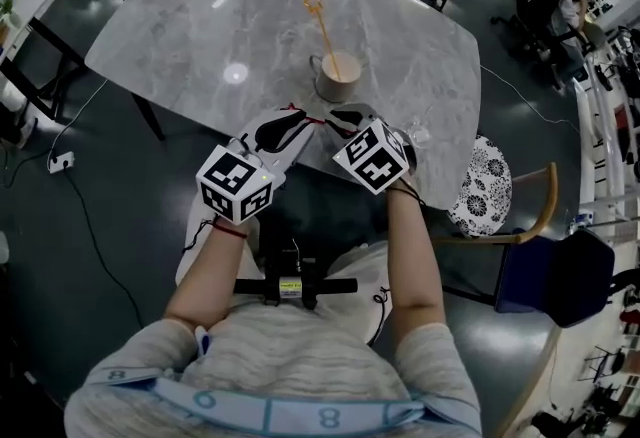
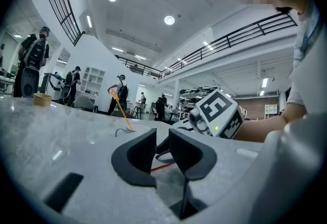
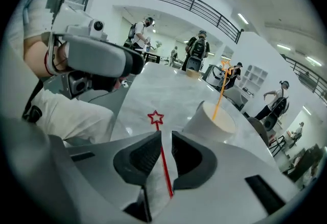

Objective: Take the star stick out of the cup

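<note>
I'm holding my left gripper (image 2: 162, 138) low at the marble table's (image 1: 200, 36) near edge, its jaws narrowly apart and gripping nothing. My right gripper (image 3: 166, 140) is pinching a red star stick (image 3: 160, 138) (star end pointing away, outside the cup). Just beyond, the white cup (image 1: 338, 76) is holding an orange star stick (image 1: 322, 21).

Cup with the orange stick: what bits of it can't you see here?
- Orange stick's lower end: head view, hidden inside the cup.
- Its top shape: too small in the head view, blurry in the right gripper view.
- Cup's base: right gripper view, covered by the right gripper.
</note>
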